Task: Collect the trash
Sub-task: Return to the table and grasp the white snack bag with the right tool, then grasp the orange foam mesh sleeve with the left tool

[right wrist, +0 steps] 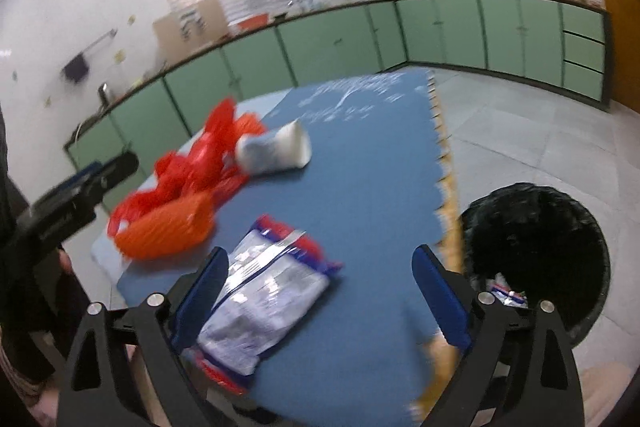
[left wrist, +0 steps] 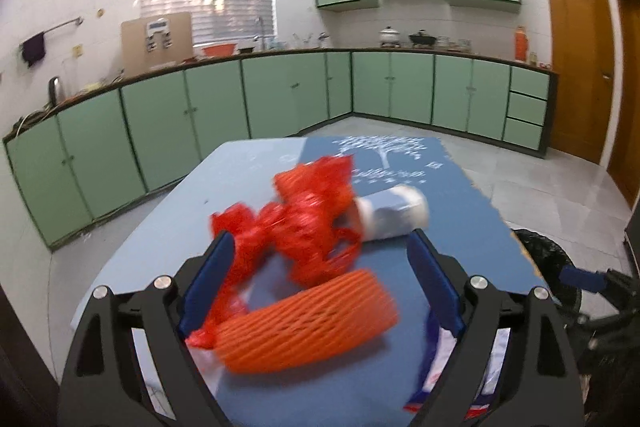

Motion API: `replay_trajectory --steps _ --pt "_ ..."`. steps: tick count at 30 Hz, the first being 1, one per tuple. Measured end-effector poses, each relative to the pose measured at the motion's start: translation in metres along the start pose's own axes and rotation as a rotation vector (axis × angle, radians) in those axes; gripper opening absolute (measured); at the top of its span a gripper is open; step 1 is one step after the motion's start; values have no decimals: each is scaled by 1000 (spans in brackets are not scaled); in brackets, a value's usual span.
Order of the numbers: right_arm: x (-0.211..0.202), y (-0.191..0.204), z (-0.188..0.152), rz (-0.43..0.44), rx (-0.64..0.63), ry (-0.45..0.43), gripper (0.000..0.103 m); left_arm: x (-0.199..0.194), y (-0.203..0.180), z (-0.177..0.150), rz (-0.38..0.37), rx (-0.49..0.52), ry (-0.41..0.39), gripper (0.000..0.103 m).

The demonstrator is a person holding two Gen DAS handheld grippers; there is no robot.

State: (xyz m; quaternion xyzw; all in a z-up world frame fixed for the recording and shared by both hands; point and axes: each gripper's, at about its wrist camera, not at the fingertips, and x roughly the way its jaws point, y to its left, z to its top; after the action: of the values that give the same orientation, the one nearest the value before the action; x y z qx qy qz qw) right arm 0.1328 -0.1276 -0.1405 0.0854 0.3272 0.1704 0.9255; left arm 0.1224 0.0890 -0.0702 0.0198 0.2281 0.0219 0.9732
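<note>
Trash lies on a blue table mat (left wrist: 472, 227). An orange foam fruit net (left wrist: 308, 323) lies between the open fingers of my left gripper (left wrist: 320, 251), with a red mesh bag (left wrist: 296, 223) and a white paper cup (left wrist: 394, 213) on its side just beyond. A white and blue plastic wrapper (right wrist: 264, 307) lies by the left finger of my open right gripper (right wrist: 320, 259). The foam net (right wrist: 168, 231), mesh bag (right wrist: 200, 159) and cup (right wrist: 276, 147) also show in the right wrist view. Both grippers are empty.
A black-lined trash bin (right wrist: 540, 247) stands on the floor right of the table, with a wrapper inside; it also shows in the left wrist view (left wrist: 548, 255). Green kitchen cabinets (left wrist: 280, 95) run along the far walls. A wooden door (left wrist: 580, 63) is at the right.
</note>
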Motion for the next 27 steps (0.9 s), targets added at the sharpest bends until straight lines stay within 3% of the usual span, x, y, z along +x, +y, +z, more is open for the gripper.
replay_trajectory --steps 7,10,13,15,18,21,27 --pt "21 22 -16 -54 -43 51 88 -3 20 -6 17 -49 11 85" --pt "26 25 -21 -69 -44 49 81 -1 23 -9 15 -64 20 85" --pt "33 27 -25 -71 -42 46 64 0 27 -14 16 -72 22 85" --pt "36 28 -25 -89 -47 44 38 2 29 -15 14 -74 29 85" --pt "39 22 -23 -72 -16 42 20 3 28 -16 11 -73 37 85" --pt "33 19 -19 -59 -7 22 10 7 25 -18 7 -70 51 85" --pt "16 12 -3 -89 -19 -51 8 18 18 -23 -11 -69 103 85"
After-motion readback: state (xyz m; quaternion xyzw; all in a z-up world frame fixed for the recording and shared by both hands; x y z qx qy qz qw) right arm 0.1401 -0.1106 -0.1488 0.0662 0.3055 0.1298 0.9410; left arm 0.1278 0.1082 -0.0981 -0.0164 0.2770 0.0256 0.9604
